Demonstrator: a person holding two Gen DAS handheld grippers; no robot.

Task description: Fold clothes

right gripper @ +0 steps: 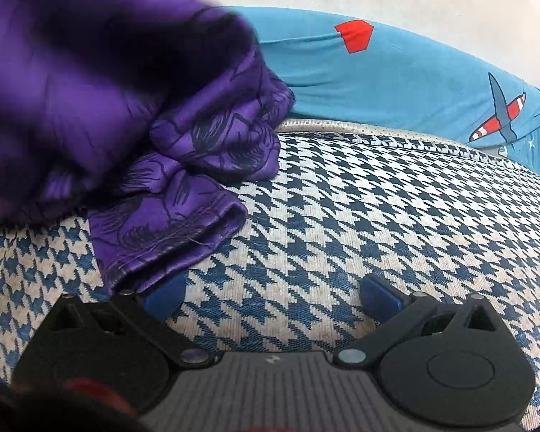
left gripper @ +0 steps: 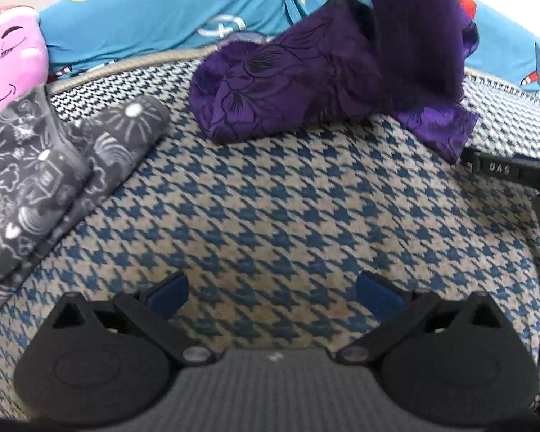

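Note:
A crumpled purple garment [left gripper: 291, 82] with a dark flower print lies on the houndstooth bed cover [left gripper: 270, 198], at the far side. A blurred purple part of it [left gripper: 414, 28] hangs down from above. My left gripper [left gripper: 273, 295] is open and empty, well short of the garment. In the right wrist view the purple garment [right gripper: 154, 165] fills the left side, its upper part blurred. Its hem [right gripper: 169, 244] ends right at the left fingertip [right gripper: 163, 297] of my right gripper [right gripper: 270, 297], which is open with nothing between its fingers.
Folded grey printed clothes [left gripper: 43, 180] are stacked at the left, beside a pink plush toy [left gripper: 10, 57]. A blue sheet with aeroplane prints [right gripper: 396, 72] runs along the back. A black part of the other gripper [left gripper: 504, 171] shows at the right edge.

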